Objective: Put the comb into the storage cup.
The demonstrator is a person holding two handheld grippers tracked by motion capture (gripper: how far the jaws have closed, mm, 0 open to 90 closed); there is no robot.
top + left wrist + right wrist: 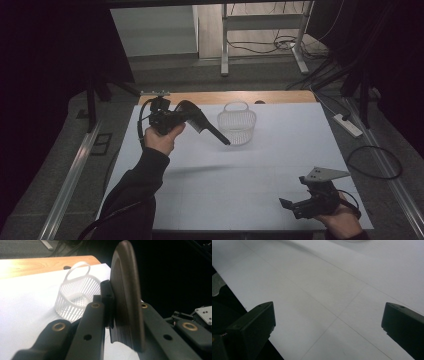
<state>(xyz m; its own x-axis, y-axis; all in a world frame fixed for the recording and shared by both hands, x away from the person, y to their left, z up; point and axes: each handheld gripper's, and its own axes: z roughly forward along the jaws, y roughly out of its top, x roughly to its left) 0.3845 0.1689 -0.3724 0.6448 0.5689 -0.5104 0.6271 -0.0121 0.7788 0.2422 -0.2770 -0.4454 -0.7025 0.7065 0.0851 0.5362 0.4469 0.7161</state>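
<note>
A black comb (200, 122) with a long thin handle is held above the white sheet, its handle slanting down to the right toward a white slotted basket (240, 132). My left gripper (172, 120) is shut on the comb's toothed head. In the left gripper view the comb (127, 297) stands edge-on, pinched in my left gripper (125, 300), with the empty basket (75, 297) just behind on the left. My right gripper (292, 206) hovers low near the table's front right corner, open and empty. In the right gripper view my right gripper (328, 317) has its jaws wide apart over bare sheet.
The white sheet (250, 175) covers a wooden table whose far edge (225, 96) shows behind the basket. On the floor to the right lie a power strip (347, 125) and a looped cable (375, 162). A metal frame (225, 45) stands beyond the table.
</note>
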